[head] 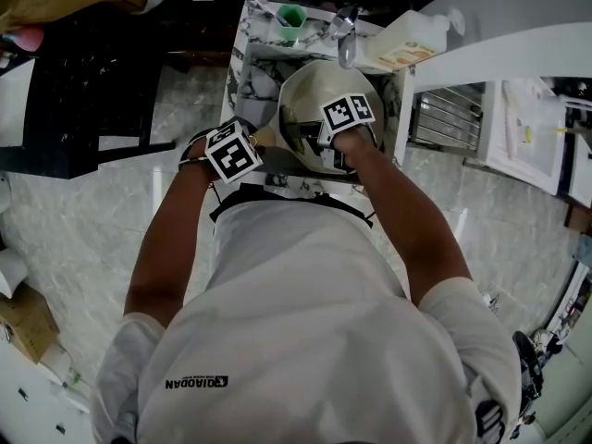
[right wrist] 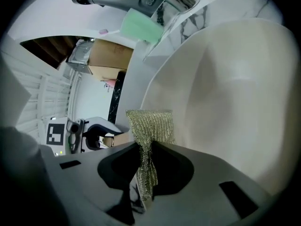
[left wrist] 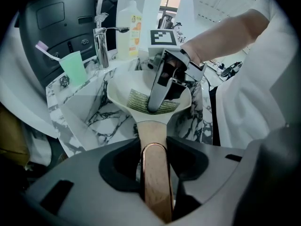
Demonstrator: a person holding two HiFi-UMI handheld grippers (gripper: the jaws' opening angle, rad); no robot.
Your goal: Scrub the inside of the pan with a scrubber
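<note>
A cream pan (head: 314, 109) is tilted over the marble sink (head: 248, 81). Its wooden handle (left wrist: 155, 173) runs between the jaws of my left gripper (left wrist: 155, 182), which is shut on it at the pan's near left side. My right gripper (head: 344, 128) reaches into the pan and is shut on a greenish mesh scrubber (right wrist: 149, 131). In the left gripper view the scrubber (left wrist: 140, 100) lies flat against the pan's inner bottom under the right gripper's fingers (left wrist: 157, 93). The right gripper view shows the pan's inner wall (right wrist: 235, 93) filling the right side.
A chrome tap (left wrist: 99, 44) stands at the sink's back. A green cup (left wrist: 73, 67) with a toothbrush sits left of it, a soap bottle (left wrist: 129, 29) to its right. A metal rack (head: 449, 118) lies right of the sink. Cardboard boxes (right wrist: 110, 55) are beyond.
</note>
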